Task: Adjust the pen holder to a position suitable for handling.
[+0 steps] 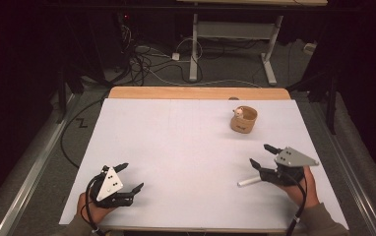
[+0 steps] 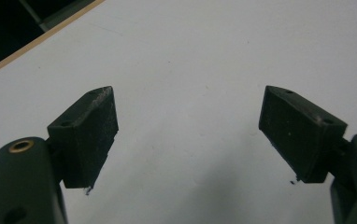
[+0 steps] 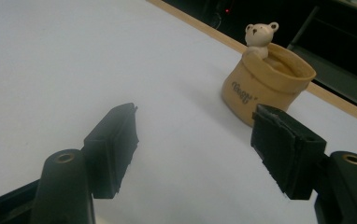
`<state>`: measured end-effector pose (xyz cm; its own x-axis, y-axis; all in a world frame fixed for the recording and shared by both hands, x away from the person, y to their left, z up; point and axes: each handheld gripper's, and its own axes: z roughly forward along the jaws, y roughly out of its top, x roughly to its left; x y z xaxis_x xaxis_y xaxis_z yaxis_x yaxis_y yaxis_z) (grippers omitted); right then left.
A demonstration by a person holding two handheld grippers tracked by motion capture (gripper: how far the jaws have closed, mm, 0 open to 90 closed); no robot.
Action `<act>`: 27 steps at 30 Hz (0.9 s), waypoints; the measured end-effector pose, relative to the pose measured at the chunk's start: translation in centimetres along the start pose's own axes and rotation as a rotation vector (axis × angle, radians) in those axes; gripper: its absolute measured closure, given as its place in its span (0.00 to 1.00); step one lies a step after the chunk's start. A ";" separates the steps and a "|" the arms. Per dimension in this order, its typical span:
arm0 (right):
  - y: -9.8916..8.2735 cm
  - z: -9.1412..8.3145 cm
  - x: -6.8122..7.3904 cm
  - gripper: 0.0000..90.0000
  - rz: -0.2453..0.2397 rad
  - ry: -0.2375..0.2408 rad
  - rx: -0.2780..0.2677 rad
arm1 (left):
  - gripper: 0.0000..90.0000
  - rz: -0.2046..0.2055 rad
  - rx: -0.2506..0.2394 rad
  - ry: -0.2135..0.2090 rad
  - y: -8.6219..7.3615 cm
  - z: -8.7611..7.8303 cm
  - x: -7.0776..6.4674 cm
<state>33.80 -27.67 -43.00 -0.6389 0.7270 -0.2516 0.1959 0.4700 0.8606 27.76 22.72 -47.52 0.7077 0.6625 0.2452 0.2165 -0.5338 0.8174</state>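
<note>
Both matte-black grippers, left and right, gape wide; tan round mug beyond.

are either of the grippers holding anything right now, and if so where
Nothing is held. The left gripper and the right gripper both have their jaws apart over the bare white table; the tan cup stands untouched.

The right gripper rises from the bottom of the frame with its two black jaws spread wide apart, nothing between them but the white tabletop. In the upper right stands a tan cup, upright, with dark lettering on its side. A small white bear figure sits at its rim. Behind it a wooden table edge runs diagonally across the upper right, with darkness beyond.
</note>
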 end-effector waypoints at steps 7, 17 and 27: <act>3.0 3.2 -2.7 0.37 -0.027 0.000 0.060 | 0.21 0.013 0.013 -0.002 -0.1 0.2 -0.1; 5.8 8.7 -6.4 0.41 -0.020 0.056 0.195 | 0.21 0.002 0.016 -0.012 -0.2 0.2 0.0; 6.5 13.1 -8.8 0.52 0.018 0.110 0.344 | 0.21 -0.004 0.016 -0.034 -0.4 0.2 0.1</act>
<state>50.45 -24.49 -40.97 -0.7055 0.6874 -0.1725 0.4351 0.6122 0.6602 27.87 22.91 -47.90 0.7291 0.6466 0.2245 0.2293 -0.5397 0.8100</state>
